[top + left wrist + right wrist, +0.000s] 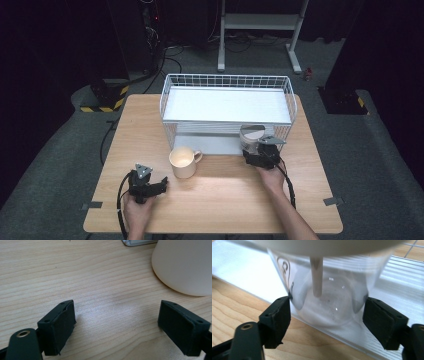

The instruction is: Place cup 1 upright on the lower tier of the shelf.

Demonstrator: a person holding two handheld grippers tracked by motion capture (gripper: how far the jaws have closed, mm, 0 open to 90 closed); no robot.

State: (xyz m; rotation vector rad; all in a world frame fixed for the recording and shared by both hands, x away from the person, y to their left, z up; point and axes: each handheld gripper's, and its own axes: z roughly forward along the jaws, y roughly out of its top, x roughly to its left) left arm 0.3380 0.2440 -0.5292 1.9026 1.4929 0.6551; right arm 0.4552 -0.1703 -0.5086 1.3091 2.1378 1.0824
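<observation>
Apparently mid-grasp, the right gripper (325, 315) brackets a clear glass jar (324, 297) on the wire rack's (227, 107) lower shelf, jaws apart, needing closure next, while the left gripper (117, 325) waits open by the cream mug (183, 162).

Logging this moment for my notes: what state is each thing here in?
Mug: upright on the table, empty.
Glass jar: upright at the rack's lower shelf edge, between the right tongs.
Wire rack: standing, top shelf bare.
Left tongs: open, over bare wood.
Right tongs: open around the jar.
</observation>
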